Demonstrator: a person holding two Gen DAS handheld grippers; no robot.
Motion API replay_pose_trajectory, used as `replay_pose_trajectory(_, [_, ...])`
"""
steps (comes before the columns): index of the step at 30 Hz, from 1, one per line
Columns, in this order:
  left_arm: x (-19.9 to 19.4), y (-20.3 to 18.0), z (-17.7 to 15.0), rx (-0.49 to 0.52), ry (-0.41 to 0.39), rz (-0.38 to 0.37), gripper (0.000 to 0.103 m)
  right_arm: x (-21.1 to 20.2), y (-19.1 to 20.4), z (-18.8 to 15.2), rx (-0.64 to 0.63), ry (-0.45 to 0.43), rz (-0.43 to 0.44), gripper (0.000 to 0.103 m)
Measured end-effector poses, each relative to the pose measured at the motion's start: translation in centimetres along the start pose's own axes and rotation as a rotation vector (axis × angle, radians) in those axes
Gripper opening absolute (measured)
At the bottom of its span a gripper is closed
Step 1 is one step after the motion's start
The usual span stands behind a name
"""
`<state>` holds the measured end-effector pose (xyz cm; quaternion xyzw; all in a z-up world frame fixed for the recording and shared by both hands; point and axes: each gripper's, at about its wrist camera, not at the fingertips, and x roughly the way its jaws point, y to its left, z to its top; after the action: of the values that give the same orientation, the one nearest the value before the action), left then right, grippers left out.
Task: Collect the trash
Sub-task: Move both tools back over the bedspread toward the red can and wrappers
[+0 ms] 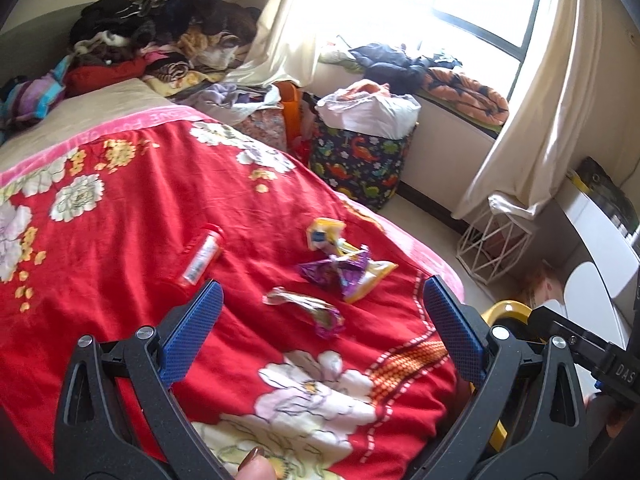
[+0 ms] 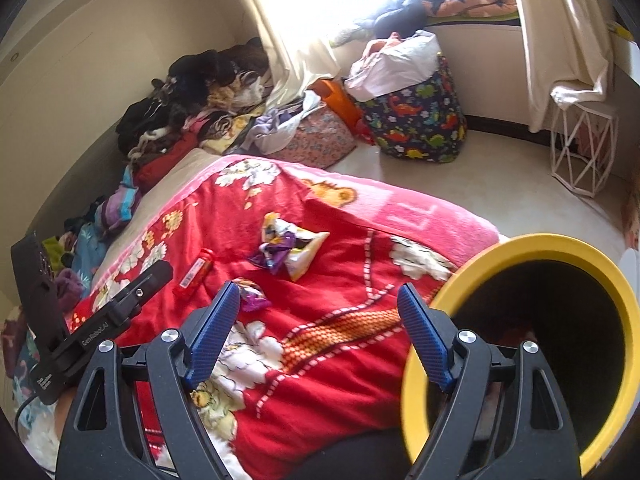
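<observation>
Trash is scattered on the red floral blanket (image 1: 120, 216) covering the bed. A crumpled foil wrapper (image 1: 308, 312) lies nearest, between the tips of the left claw (image 1: 322, 312), whose blue pads are held wide apart with nothing gripped; the wrapper is not yet touched. Just beyond it a purple-and-yellow snack wrapper (image 1: 348, 272) is bunched, with a small yellow packet (image 1: 324, 232) at its far side. To the left of these a red tube (image 1: 202, 258) lies on its side.

The right claw (image 2: 320, 320) is also spread apart and empty, hovering over the blanket's near edge. A yellow-rimmed bin (image 2: 540, 244) stands at the right beside the bed, its dark mouth tipped toward the camera, probably placed close so that drops are short. The left claw seems lined up on the foil wrapper for a first pick. Light crinkly foil may slip or snag blanket fibres.
</observation>
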<state>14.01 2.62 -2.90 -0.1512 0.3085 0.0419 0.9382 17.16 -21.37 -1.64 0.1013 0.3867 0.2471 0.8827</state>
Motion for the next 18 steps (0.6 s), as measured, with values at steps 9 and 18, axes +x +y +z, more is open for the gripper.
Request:
replay_pose_trajectory(9, [1.6,3.8,-0.1,-0.057,0.034,0.062,0.092,4.4,2.5,1.8,-0.032,0.038,0.059,0.079])
replay_pose_trajectory(18, [4.0,6.7,-0.2,-0.081,0.074,0.11,0.083,11.0,4.1,3.5,-0.047,0.115,0.095,0.078])
